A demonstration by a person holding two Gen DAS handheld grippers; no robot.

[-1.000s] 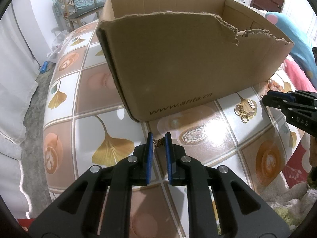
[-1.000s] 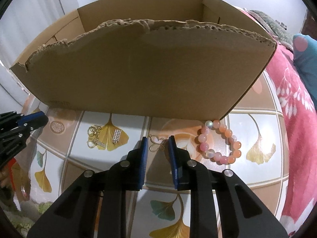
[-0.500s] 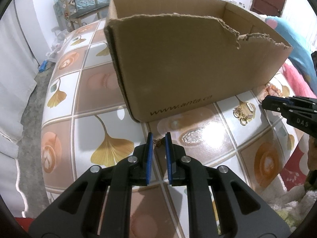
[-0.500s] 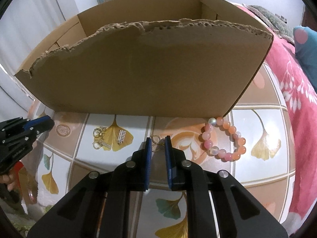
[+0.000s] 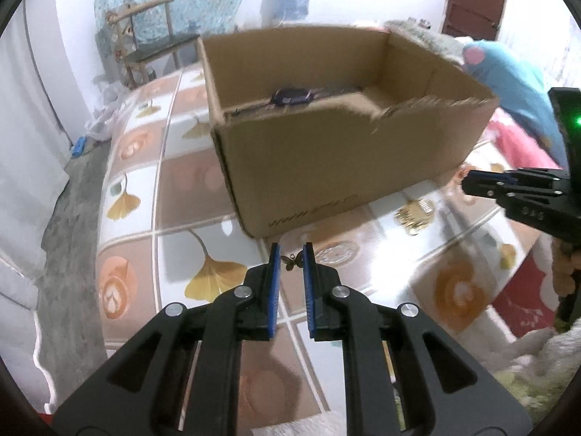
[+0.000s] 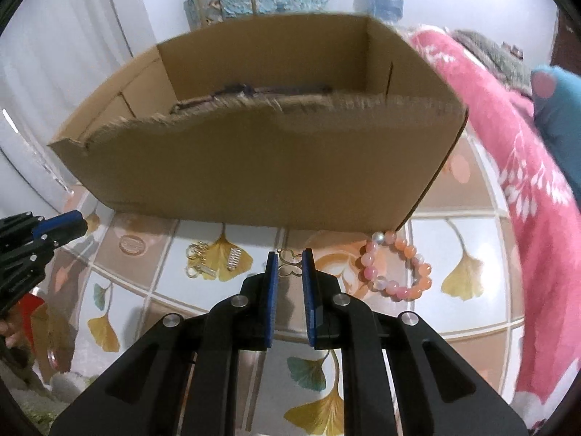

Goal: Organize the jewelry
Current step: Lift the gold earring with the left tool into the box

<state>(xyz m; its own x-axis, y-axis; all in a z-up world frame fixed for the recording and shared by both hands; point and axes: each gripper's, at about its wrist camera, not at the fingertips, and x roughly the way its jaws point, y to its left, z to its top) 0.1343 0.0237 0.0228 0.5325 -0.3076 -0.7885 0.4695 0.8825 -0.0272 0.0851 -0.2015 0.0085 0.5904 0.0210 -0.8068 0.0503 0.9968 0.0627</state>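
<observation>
Both grippers, left [image 5: 289,258] and right [image 6: 288,264], pinched nearly closed on butterfly charms [image 5: 293,261], carton [image 5: 337,167] rim directly ahead and above.

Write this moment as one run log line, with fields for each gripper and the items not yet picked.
left gripper: jaws shut on dark butterfly charm | right gripper: jaws shut on gold butterfly charm | on table: bead bracelet, gold earrings | cardboard box: ahead

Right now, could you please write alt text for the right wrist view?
The right gripper pinches a small gold butterfly charm before a torn cardboard box on a ginkgo-patterned tabletop. A pink bead bracelet lies right, gold trinkets left.
</observation>
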